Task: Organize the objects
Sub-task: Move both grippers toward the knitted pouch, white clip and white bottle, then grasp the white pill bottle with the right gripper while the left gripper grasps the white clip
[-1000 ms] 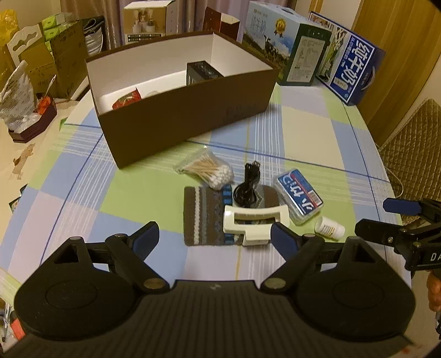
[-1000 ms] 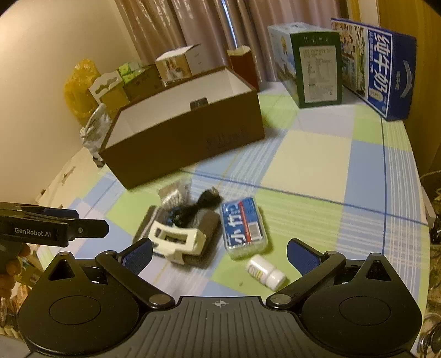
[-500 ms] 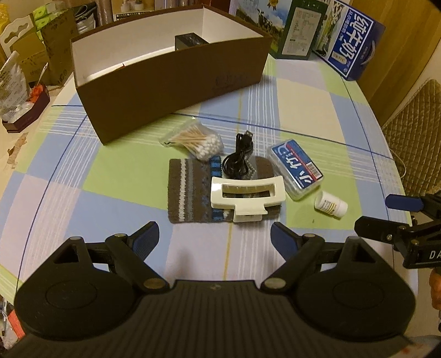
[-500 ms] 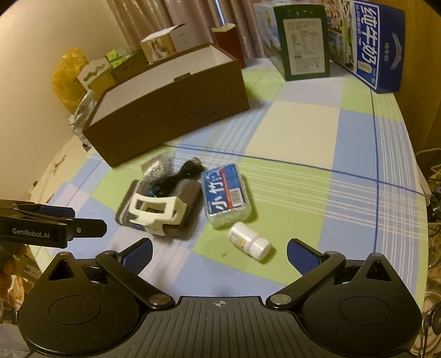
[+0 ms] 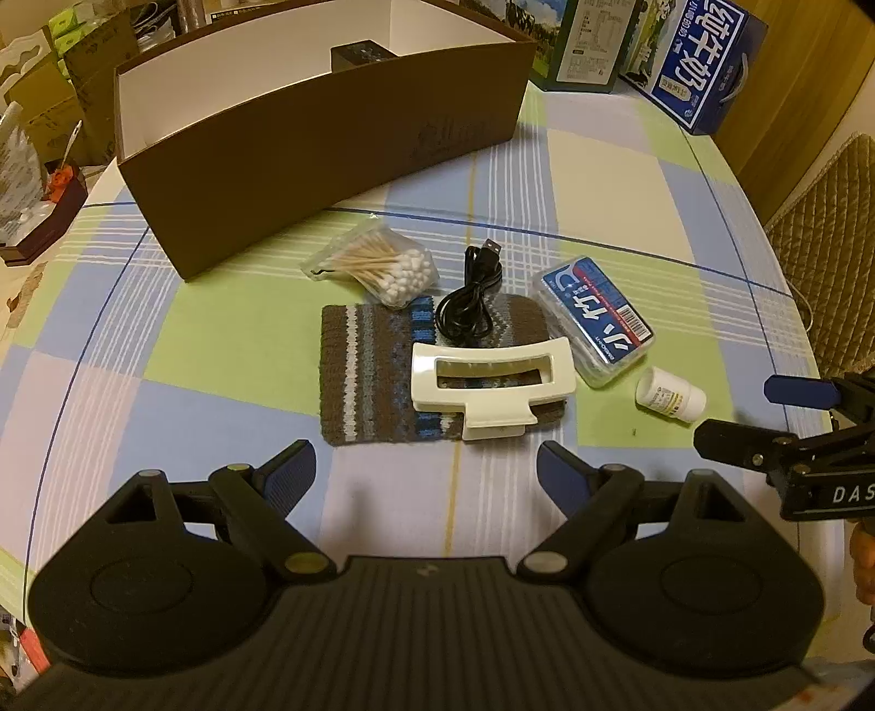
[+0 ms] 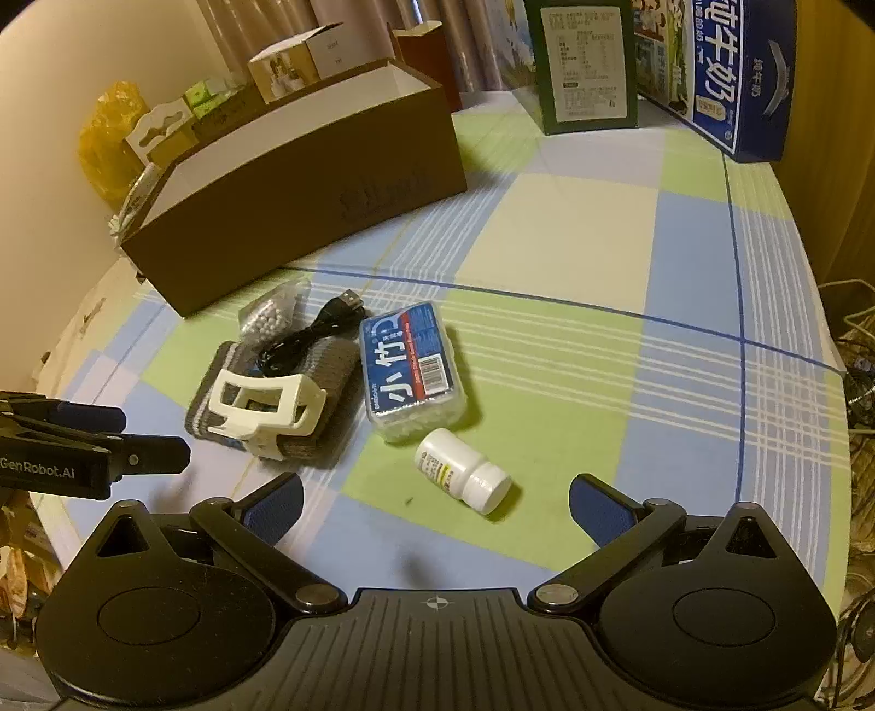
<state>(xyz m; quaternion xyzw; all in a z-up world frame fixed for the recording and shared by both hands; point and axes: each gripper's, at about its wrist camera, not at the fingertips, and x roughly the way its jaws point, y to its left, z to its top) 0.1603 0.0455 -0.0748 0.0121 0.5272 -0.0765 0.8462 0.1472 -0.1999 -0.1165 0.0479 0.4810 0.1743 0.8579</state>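
Observation:
A cream hair claw [image 5: 489, 383] [image 6: 266, 407] lies on a striped knit pouch [image 5: 372, 377], just ahead of my open left gripper [image 5: 426, 470]. Beside the claw lie a coiled black USB cable [image 5: 470, 306], a bag of cotton swabs [image 5: 377, 265], a clear box with a blue label [image 5: 596, 320] [image 6: 410, 369] and a small white pill bottle [image 5: 670, 402] [image 6: 462, 470]. The bottle rests on its side right in front of my open right gripper [image 6: 435, 503]. The brown open box [image 5: 328, 142] [image 6: 295, 191] stands behind them, with a dark item inside.
Green and blue milk cartons [image 5: 645, 49] [image 6: 656, 65] stand at the far right of the checked tablecloth [image 5: 601, 180]. Small boxes and bags [image 5: 38, 109] crowd the left edge. A quilted chair [image 5: 826, 240] sits to the right of the table.
Both grippers have come down and closer to the loose items. The hair claw and the pill bottle now lie nearer the fingertips. Nothing has been picked up.

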